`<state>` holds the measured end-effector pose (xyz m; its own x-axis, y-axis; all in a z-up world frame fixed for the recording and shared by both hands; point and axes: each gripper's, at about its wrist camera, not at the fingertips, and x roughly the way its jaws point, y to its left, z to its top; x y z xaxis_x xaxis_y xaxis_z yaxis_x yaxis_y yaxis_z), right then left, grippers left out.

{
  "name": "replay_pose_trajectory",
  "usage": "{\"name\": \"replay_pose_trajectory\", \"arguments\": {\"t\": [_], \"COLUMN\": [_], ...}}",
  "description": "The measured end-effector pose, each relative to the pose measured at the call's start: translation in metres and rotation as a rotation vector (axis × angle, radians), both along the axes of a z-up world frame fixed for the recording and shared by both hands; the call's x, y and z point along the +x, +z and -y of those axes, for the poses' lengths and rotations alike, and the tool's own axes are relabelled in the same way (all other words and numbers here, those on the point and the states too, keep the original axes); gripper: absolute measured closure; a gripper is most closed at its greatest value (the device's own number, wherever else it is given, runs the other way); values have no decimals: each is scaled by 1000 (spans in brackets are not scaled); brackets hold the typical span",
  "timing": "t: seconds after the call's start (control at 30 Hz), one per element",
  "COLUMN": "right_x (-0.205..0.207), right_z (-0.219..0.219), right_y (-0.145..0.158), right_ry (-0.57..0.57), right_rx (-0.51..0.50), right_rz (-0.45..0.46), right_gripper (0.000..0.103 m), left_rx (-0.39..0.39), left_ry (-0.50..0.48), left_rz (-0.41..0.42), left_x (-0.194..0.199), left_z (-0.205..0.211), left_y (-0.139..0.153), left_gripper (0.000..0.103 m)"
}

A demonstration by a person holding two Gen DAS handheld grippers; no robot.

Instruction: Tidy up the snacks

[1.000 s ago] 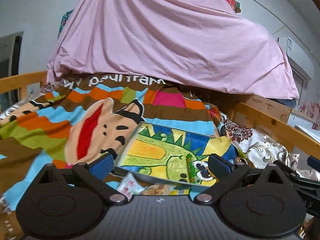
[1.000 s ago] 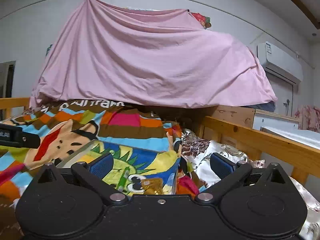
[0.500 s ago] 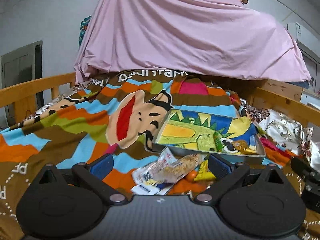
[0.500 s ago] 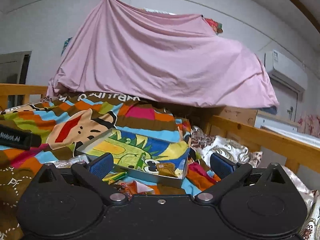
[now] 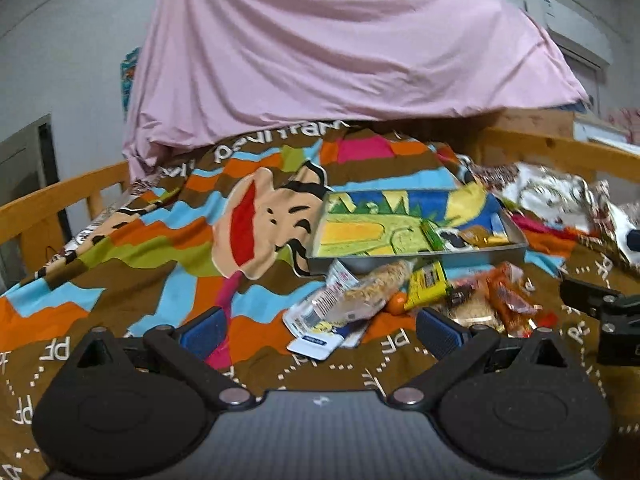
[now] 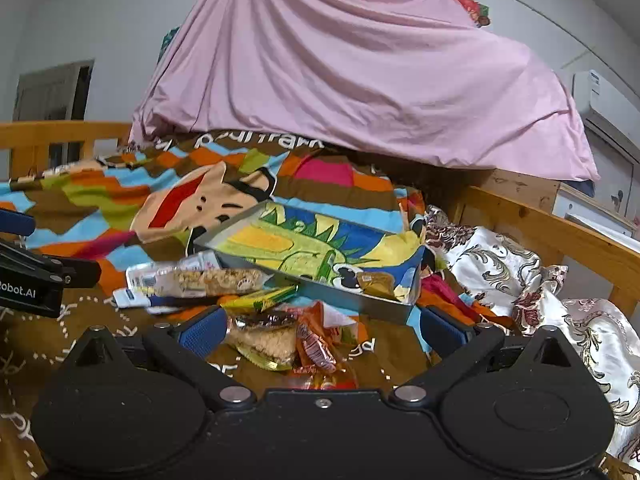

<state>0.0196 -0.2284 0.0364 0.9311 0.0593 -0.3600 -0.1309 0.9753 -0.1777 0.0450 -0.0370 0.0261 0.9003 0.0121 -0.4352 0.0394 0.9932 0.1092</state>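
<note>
**Snacks heaped short of the tray**

Pink sheeting (image 6: 360, 80) draped the far wall, and below it a bed with wooden rails (image 6: 552, 228) carried a striped cartoon blanket (image 5: 120, 264) that served as the work surface. On the blanket lay a shallow metal tray (image 6: 360, 300) lined with a dinosaur print, holding only a couple of small packets at its right end, so most of its floor stood open to receive more. A loose pile of snacks (image 5: 400, 292) lay just near of the tray's front wall, likely dumped there for sorting. The grain bar in clear wrap (image 6: 208, 280) sat at the left of the pile, the orange packets (image 6: 316, 344) at the right. Both the left tongs (image 5: 320, 328) and the right tongs (image 6: 320, 328) were spread wide and gripped nothing. Bare blanket lay open to the left; the right rail and bunched floral fabric (image 6: 500, 264) crowded that side.
</note>
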Motion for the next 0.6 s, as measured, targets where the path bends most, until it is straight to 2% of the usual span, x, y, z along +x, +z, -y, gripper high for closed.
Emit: {"name": "replay_pose_trajectory", "arguments": {"t": [0.17,0.47,0.6], "right_x": [7,29,36], "right_z": [-2,3,8], "right_y": [-7,-25,-26], "right_ry": [-7,-36,-28], "right_rx": [-23,1,19], "right_rz": [-54,-201,-222], "right_gripper": [1,1,1], "left_rx": [-15,-56,-26], "left_ry": [-36,-97,-149], "left_rz": [-31,-101,-104], "left_x": [4,26,37], "left_z": [-2,-3,3], "left_y": [-10,-26,-29], "left_gripper": [0,0,0]}}
